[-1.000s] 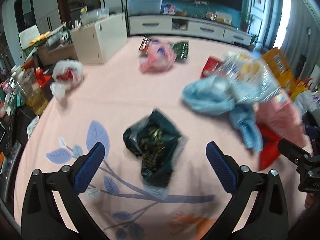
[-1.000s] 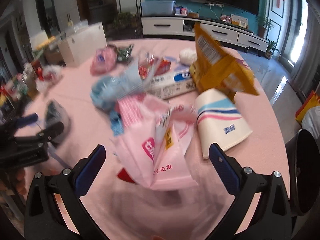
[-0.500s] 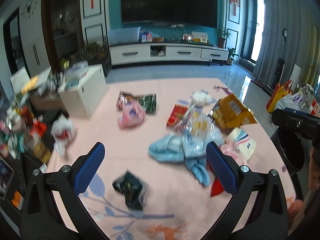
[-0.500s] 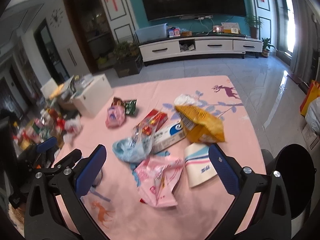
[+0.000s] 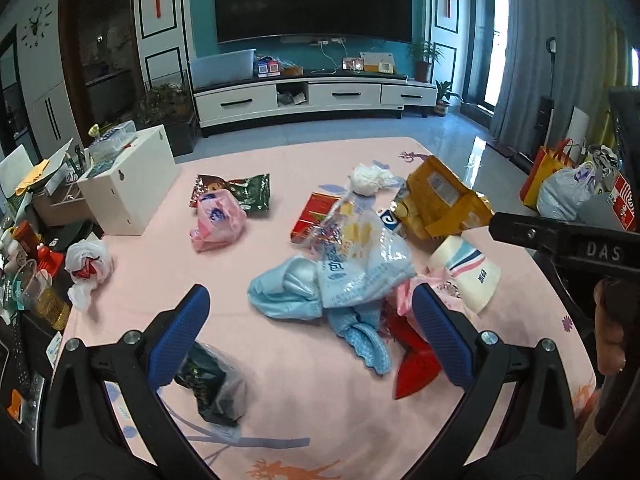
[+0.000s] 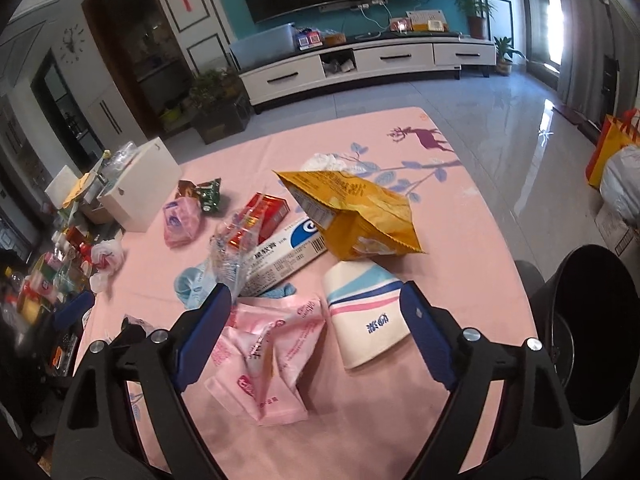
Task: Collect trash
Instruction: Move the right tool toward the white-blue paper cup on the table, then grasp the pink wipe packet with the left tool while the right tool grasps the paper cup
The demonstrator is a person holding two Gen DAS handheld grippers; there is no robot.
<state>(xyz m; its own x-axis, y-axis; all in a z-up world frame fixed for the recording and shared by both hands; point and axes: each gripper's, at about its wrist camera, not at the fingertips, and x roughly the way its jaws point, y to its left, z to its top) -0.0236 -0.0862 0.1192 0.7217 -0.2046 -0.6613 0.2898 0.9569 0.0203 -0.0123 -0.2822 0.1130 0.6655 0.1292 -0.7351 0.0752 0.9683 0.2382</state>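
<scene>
So both claws, left claw [image 5: 307, 334] and right claw [image 6: 316, 330], hang spread wide and empty above the trash-littered pink table [image 6: 460, 216], black bin [image 6: 592, 320] alongside

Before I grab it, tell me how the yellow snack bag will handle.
The yellow snack bag stands puffed with its mouth torn open, so it is probably light and crushable. Its glossy film may slip in the open right claw. Any leftover crumbs could spill if it tips.

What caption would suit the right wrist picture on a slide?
Open right gripper above a pink wrapper on a littered pink tablecloth, black bin beside the table.
</scene>
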